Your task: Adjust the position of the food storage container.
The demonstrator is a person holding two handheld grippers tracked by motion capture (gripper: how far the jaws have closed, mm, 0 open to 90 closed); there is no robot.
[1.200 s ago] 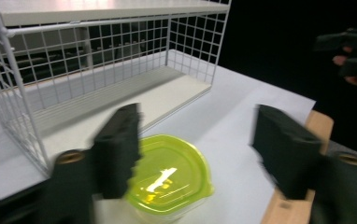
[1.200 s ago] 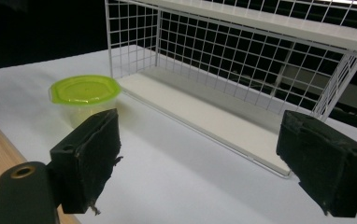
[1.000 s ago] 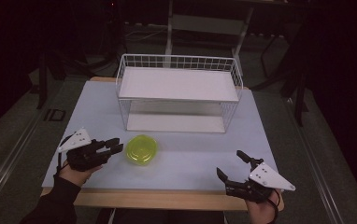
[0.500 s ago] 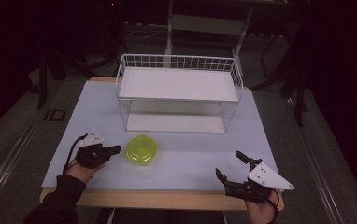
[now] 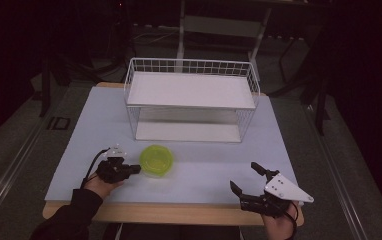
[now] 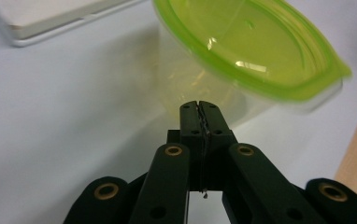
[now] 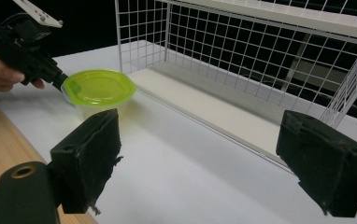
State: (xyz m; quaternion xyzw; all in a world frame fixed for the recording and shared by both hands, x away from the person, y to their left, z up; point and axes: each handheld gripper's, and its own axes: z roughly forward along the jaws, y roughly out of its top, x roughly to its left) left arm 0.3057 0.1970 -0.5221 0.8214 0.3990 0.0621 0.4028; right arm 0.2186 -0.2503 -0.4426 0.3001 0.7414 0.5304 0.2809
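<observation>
My left gripper point(image 5: 135, 170) low on table point(image 5: 199, 170), jaws pressed together, nothing between them, tips just short of container's clear wall. Container point(image 5: 157, 160) sits on table in front of wire rack point(image 5: 191, 100), green lid point(image 6: 251, 46) seated on top; contents not discernible through clear wall. Rack's upper shelf and lower shelf bare white boards. My right gripper point(image 5: 249, 180) near table's front edge, well apart from container, jaws wide, holding nothing.

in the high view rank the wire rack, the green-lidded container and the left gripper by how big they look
1. Wire rack, by far the largest.
2. Container.
3. Left gripper, its black body looking close to the container in size, so these two are unsure.
</observation>
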